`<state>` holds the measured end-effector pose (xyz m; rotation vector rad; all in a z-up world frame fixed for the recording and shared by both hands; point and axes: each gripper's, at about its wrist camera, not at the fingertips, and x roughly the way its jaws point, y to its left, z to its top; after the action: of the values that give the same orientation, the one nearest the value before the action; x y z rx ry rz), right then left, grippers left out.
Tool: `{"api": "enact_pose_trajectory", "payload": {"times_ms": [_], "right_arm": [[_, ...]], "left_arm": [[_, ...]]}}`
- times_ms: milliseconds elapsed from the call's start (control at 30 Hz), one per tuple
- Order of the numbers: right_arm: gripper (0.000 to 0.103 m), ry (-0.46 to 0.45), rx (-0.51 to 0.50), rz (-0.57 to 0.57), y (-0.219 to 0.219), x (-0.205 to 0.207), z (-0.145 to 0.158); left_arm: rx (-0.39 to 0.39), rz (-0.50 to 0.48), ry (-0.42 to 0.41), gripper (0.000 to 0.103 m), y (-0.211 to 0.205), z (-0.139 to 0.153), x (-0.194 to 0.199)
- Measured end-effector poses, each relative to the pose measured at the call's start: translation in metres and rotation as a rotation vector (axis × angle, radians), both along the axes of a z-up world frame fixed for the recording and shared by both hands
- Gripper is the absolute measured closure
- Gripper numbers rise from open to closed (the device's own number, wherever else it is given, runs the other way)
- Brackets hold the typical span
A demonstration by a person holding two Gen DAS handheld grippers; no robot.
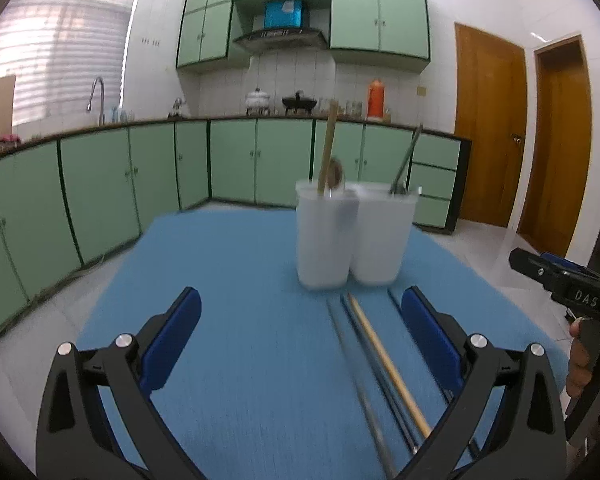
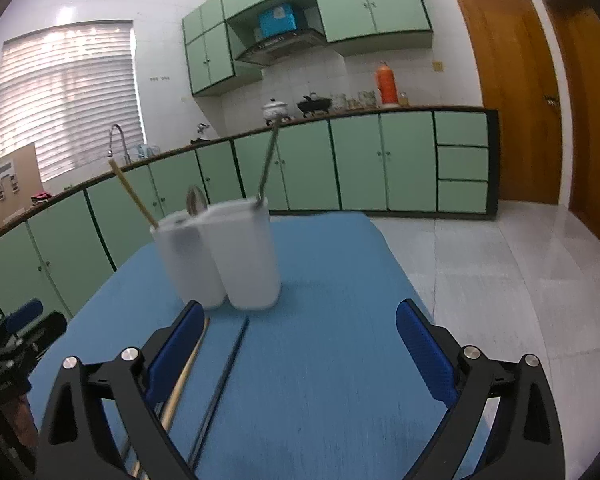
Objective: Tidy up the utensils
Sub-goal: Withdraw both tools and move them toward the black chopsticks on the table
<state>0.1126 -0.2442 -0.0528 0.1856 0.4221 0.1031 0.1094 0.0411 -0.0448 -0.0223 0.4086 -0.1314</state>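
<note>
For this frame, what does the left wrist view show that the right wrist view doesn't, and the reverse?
Only the left wrist view: the right hand-held gripper at its right edge with the person's hand gripping it, and a second wooden door.

Only the right wrist view: the left hand-held gripper at its left edge, a cardboard box on the counter, and open tiled floor.

Both: two white containers holding utensils, a wooden chopstick and dark metal chopsticks lying on the blue mat, each view's own jaws open and empty.

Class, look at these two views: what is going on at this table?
A person holds a gripper in each hand over a blue table. Left gripper and right gripper are open and empty. Two white cups already hold some utensils; loose chopsticks lie in front of them, not yet picked up.
</note>
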Motion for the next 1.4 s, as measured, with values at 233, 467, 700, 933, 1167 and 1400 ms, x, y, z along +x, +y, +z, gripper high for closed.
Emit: {"api": "enact_pose_trajectory", "payload": {"times_ms": [233,467,700,933,1167,1400], "right_arm": [[0.008,0.000,-0.024,-0.054,0.016,-0.044,-0.035],[0.009,-0.073,-0.104,-0.063,0.052,-0.095,-0.060],[0.023,-0.123,-0.161,-0.051,0.077,-0.117,-0.076],[0.047,-0.132,-0.208,-0.031,0.098,-0.122,-0.090],[0.071,-0.136,-0.216,-0.045,0.107,-0.124,-0.099],[0.087,-0.135,-0.227,-0.020,0.114,-0.127,-0.106]], "left_arm": [[-0.013,0.037,0.026,0.006,0.004,-0.031,-0.034],[0.038,0.067,0.031,0.006,0.008,-0.053,-0.063],[0.035,0.078,0.005,0.006,0.019,-0.062,-0.083],[0.019,0.092,0.000,0.006,0.022,-0.065,-0.090],[0.019,0.090,-0.008,0.006,0.021,-0.063,-0.092],[0.009,0.093,-0.006,0.006,0.018,-0.064,-0.095]]}}
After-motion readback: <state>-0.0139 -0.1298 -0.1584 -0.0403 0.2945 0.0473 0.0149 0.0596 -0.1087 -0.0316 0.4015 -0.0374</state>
